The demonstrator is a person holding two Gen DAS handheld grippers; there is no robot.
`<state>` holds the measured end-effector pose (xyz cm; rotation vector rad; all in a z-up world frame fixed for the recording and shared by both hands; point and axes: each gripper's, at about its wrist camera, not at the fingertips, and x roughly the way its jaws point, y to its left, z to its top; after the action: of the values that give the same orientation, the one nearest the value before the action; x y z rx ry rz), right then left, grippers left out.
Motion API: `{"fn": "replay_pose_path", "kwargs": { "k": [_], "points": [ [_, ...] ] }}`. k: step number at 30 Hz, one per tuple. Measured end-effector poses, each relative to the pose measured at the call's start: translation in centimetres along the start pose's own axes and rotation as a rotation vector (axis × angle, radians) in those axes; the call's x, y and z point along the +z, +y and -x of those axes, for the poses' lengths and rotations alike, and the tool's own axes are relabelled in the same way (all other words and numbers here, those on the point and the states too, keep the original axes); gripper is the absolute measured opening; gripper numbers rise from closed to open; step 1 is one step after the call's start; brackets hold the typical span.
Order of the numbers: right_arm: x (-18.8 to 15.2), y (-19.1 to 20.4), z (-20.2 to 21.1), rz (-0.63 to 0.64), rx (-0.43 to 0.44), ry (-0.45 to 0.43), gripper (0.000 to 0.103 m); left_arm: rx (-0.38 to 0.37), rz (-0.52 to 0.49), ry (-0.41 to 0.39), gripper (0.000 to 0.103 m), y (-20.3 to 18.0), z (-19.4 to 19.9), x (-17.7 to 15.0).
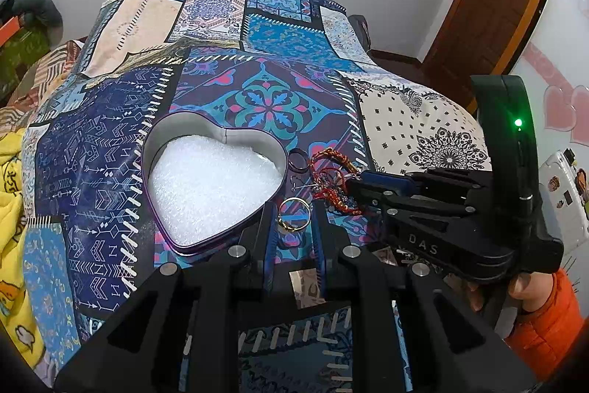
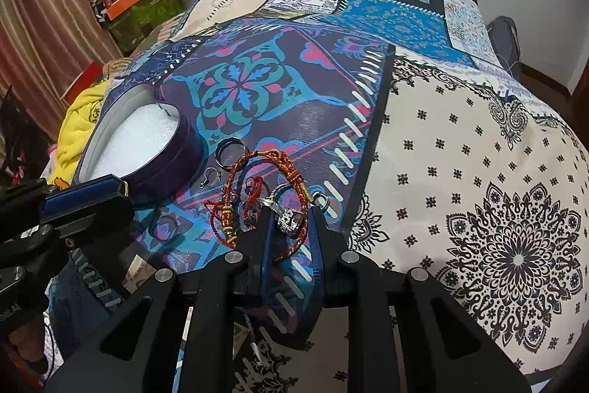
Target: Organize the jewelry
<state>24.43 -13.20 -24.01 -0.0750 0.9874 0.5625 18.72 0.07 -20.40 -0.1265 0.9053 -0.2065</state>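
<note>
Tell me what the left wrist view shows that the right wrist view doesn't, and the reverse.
Left wrist only: a gold metal ring plainly held between the left gripper's fingers, and the full heart outline of the foam-lined metal tin. Right wrist only: a silver patterned piece pinched between the right gripper's fingers. Both: that tin, the dark metal ring beside it, and the red-and-gold braided cord bracelets.

Your right gripper (image 2: pixel 289 221) straddles a silver charm (image 2: pixel 289 220) and red braided bracelet (image 2: pixel 257 186) — jaws narrow. The heart tin (image 2: pixel 147 150) sits left.
</note>
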Motion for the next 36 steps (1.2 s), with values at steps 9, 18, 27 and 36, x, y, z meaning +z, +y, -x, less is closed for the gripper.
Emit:
{"fn": "replay_pose_path", "kwargs": {
  "k": [9, 18, 27, 36],
  "points": [
    [-0.4, 0.1, 1.4, 0.002, -0.013, -0.031, 0.012, 0.004, 0.002, -0.012, 0.017, 0.0, 0.9, 0.2],
    [-0.5, 0.0, 3.5, -0.003, -0.022, -0.071, 0.011, 0.004, -0.008, -0.031, 0.017, -0.7, 2.1, 0.3],
    [-1.9, -1.0, 4.3, 0.002, -0.080, -0.041, 0.010, 0.000, -0.011, -0.034, 0.017, -0.9, 2.5, 0.2],
    [-1.3, -1.0, 4.9, -0.013, -0.006, -0.048, 0.014, 0.003, -0.007, -0.020, 0.017, -0.8, 2.0, 0.0]
  ]
}}
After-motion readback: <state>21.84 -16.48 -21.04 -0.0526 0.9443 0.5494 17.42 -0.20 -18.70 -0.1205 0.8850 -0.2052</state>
